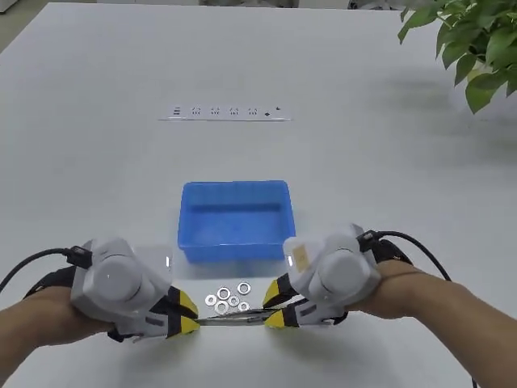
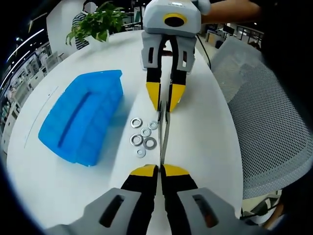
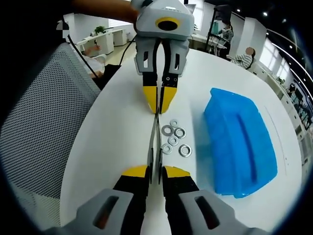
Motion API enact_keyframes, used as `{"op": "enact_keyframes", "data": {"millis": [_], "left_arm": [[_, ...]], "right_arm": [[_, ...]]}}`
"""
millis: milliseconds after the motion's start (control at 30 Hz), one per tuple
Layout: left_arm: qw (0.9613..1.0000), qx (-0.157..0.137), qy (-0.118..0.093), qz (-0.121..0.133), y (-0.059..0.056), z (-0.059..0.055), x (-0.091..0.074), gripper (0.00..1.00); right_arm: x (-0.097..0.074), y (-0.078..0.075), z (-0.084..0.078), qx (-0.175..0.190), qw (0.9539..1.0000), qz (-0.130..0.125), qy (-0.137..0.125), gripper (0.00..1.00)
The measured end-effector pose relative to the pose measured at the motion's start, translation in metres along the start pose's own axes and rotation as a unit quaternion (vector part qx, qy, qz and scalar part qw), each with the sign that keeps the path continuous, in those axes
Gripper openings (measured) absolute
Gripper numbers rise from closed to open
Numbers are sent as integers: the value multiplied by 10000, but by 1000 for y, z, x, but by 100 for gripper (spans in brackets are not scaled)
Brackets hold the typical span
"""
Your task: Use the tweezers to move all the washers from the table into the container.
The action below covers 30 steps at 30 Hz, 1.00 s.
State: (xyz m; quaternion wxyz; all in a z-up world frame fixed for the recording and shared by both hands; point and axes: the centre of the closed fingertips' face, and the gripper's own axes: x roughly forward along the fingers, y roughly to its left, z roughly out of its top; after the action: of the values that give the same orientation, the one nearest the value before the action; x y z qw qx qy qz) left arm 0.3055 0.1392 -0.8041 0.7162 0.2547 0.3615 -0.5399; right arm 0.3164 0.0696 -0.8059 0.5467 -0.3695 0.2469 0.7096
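step in hand: tweezers (image 1: 230, 318) held for use, no washer lifted yet. left gripper (image 1: 190, 314) jaws closed on one end, right gripper (image 1: 276, 304) jaws clamped across the arms. washers (image 1: 229, 297) clustered on the bench (image 1: 363, 162), between tweezers and container (image 1: 234, 242). next, judged: one end must be freed and aimed at a washer. the arms are told apart in the right gripper view, merged in the head view.
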Motion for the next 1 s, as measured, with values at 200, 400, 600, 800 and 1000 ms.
{"op": "enact_keyframes", "data": {"millis": [200, 400, 600, 800, 1000], "left_arm": [[10000, -23, -27, -6, -1, -1, 0, 7], [9999, 45, -134, -58, -7, 4, -2, 6], [9997, 118, -222, -2, -10, 13, -10, 6], [9992, 146, -372, 41, -15, 28, -21, 6], [9987, 261, -425, 54, -21, 40, -31, 6]], "right_arm": [[1, 0, -1, 21, 10000, -18, -9, 12], [1, 0, 0, 51, 10000, -35, -16, 13], [2, 1, 2, -6, 10000, -33, -43, 14], [3, 3, 5, -76, 10000, -34, -39, 14], [5, 7, 9, -213, 9998, -9, -43, 14]]}}
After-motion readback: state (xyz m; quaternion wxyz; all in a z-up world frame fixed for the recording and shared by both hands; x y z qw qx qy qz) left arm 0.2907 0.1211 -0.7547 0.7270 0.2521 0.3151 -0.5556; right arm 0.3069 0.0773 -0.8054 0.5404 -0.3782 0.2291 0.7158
